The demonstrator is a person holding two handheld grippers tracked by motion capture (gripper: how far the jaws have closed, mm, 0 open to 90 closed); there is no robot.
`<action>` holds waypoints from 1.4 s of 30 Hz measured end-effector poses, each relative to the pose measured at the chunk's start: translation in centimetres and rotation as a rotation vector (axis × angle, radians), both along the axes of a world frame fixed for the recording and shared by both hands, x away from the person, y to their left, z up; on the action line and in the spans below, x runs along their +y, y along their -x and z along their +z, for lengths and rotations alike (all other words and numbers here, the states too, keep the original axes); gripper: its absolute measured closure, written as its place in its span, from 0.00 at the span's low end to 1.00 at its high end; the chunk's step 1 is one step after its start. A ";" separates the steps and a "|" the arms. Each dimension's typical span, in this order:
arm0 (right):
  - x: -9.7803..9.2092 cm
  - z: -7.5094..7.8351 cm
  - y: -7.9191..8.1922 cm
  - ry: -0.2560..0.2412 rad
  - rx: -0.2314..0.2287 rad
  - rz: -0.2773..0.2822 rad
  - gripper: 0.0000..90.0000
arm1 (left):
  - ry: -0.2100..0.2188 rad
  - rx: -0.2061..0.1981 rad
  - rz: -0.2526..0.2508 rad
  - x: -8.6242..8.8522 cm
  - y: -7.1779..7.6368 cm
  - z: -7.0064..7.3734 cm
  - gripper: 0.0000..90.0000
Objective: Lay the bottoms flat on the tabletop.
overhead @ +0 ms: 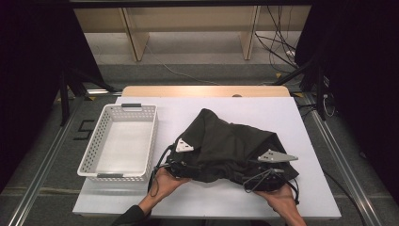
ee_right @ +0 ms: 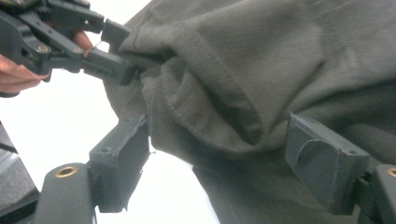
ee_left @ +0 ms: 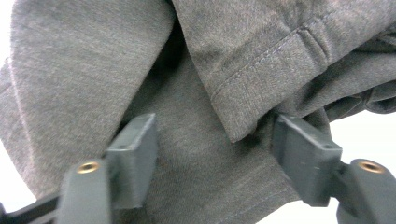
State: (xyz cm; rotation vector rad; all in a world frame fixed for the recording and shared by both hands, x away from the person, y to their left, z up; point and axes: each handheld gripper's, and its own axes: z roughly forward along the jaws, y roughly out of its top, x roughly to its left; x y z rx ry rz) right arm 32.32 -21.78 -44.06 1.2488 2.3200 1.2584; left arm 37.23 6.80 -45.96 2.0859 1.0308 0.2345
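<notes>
A: Where is the dark garment (overhead: 226, 141)?
B: Bunched at the centre of the high view on the white table (overhead: 282, 113), just right of the white perforated basket (overhead: 96, 146). A gap of bare table separates the two.

A: And the grippers?
B: The left gripper (ee_left: 212, 163) sits at the garment's lower left edge, jaws spread wide with grey fabric and a stitched hem between them. The right gripper (ee_right: 217, 163) is at the lower right edge, jaws also spread, a folded seam lying between them. The person's left hand (overhead: 164, 181) and right hand (overhead: 282, 195) come in from the bottom.

A: Open room?
B: Bare table runs along the top, the right side and the bottom edge of the high view. The basket is empty.

A: Any writing?
B: A dark mark like a "5" (overhead: 81, 130) on the floor, upper left of the basket. No readable label on the cloth.
</notes>
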 end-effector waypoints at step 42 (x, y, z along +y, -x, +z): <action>-4.1 9.2 -13.1 0.072 0.000 -0.179 0.86 | 0.098 -0.041 -0.014 -1.6 -4.8 8.0 0.48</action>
